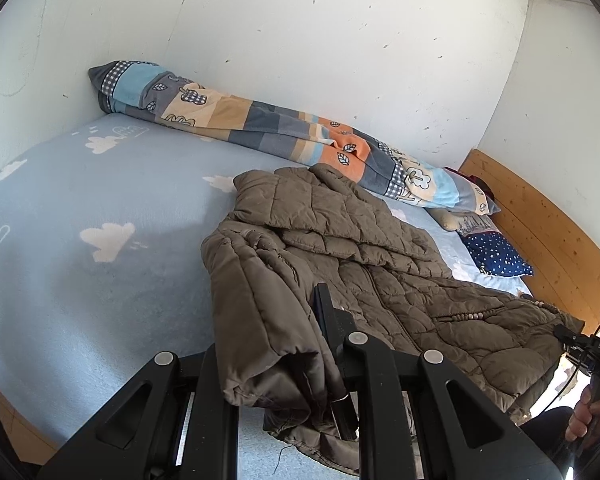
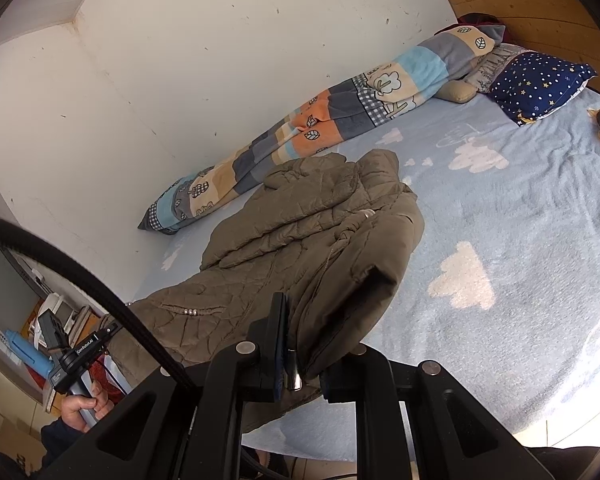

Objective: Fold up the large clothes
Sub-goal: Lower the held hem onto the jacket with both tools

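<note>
Blue cloud-print bed (image 1: 100, 184) carries brown quilted coat (image 1: 380, 248), spread mid-bed, collar toward wall, patchwork blanket (image 1: 260, 120) just behind. Left gripper (image 1: 296, 380) clenched on coat's near edge, fabric bunched between jaws. Right gripper (image 2: 300, 364) likewise clamped on near edge. Judgement: fold in hand; advise lifting both edges level, carrying them together toward collar, keeping tension even so padding lies flat.
</note>
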Available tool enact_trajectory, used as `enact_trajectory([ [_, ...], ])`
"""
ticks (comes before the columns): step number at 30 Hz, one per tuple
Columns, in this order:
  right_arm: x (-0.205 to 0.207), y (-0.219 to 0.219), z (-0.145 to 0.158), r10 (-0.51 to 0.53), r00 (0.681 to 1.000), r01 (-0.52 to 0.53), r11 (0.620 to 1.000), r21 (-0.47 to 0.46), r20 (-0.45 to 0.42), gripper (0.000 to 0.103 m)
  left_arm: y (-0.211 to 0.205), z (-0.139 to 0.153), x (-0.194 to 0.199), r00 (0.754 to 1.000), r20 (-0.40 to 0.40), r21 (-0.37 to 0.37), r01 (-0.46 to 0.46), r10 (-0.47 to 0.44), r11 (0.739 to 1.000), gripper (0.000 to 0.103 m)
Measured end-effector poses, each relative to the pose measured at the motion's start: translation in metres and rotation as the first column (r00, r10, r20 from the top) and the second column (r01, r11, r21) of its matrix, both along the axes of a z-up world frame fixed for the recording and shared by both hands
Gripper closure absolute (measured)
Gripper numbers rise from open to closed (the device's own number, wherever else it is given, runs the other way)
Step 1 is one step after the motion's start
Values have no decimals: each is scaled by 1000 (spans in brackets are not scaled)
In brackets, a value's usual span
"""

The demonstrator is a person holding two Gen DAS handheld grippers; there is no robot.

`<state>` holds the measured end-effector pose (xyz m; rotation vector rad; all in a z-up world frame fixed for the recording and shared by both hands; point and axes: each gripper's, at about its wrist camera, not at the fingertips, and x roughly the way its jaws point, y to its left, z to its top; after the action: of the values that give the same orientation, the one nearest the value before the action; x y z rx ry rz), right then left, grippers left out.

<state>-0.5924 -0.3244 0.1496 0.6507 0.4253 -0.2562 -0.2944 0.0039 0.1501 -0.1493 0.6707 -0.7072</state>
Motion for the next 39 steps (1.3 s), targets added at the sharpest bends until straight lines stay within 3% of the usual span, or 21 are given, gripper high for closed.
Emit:
enact_trajectory([
  [18,7,-13,22,1,999,0,1000,-26,38,89,-5,20,13,999,28,25,-36,36,999,87],
  [39,62,-50,78,-19,994,26,997,-68,106,89,-24,57,58,998,49,-7,-31,31,999,87],
])
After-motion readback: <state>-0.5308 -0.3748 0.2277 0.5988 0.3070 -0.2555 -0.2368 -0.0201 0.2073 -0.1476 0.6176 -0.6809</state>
